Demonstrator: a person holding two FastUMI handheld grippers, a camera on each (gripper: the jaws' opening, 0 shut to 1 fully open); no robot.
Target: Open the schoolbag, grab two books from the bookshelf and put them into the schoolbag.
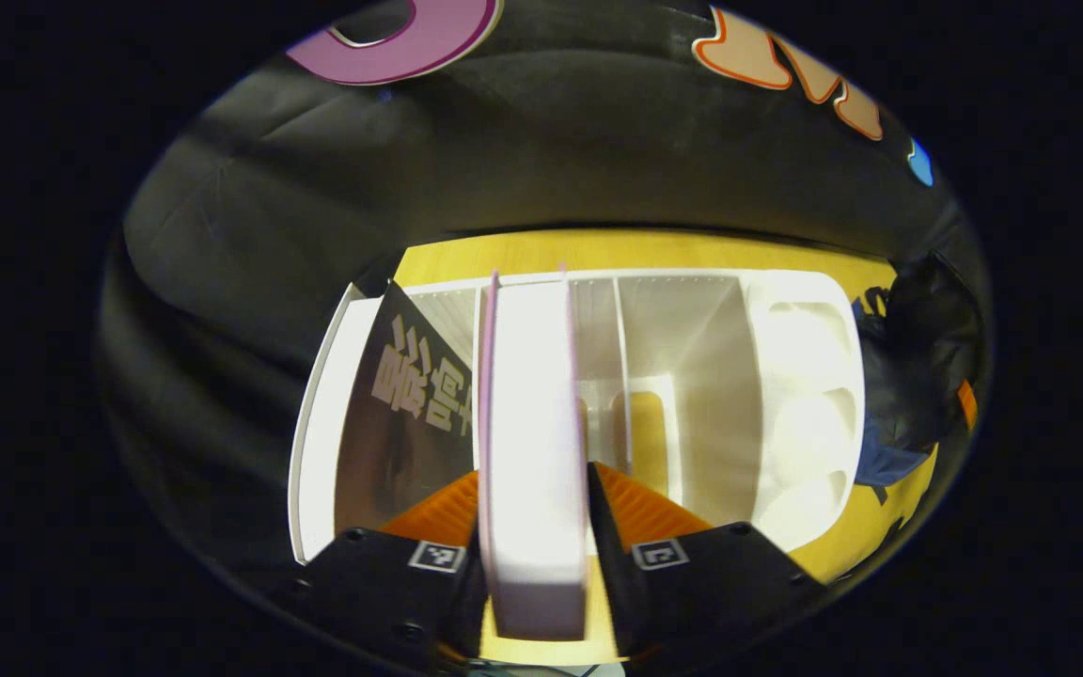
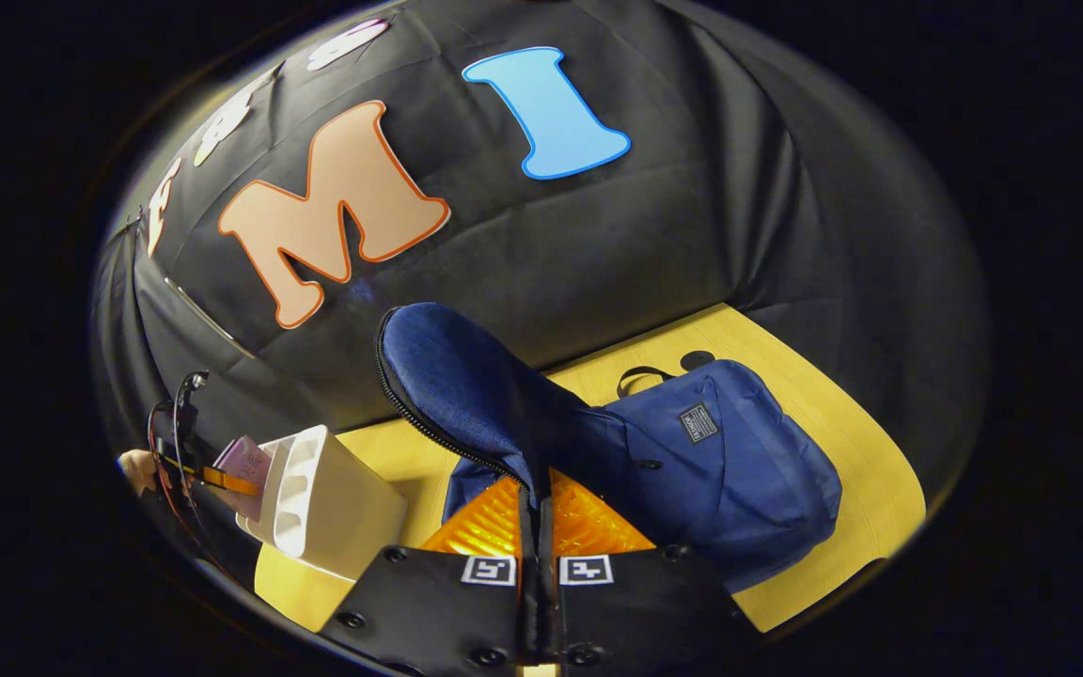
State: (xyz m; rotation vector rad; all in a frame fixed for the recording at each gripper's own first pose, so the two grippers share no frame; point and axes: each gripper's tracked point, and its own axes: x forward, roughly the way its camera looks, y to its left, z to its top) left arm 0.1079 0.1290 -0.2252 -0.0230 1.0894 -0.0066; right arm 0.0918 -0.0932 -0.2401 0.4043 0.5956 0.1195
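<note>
Clamped between the left gripper's [image 1: 536, 564] fingers is a pink-edged book [image 1: 532, 451], held spine-up with its long axis running straight ahead into the white bookshelf [image 1: 786, 376], so I'd guess it has to come out and swing toward the schoolbag [image 1: 918, 395], which sits just past the shelf's far side from the dark book [image 1: 410, 395]. Right gripper [image 2: 536, 555] is pinched on the blue schoolbag's flap [image 2: 466, 385], holding it up. That dark book carries pale characters and the bag has a patch [image 2: 698, 422], both too small to read.

black cloth wall [image 2: 692, 235], yellow wooden tabletop [image 2: 842, 451], warm light
</note>
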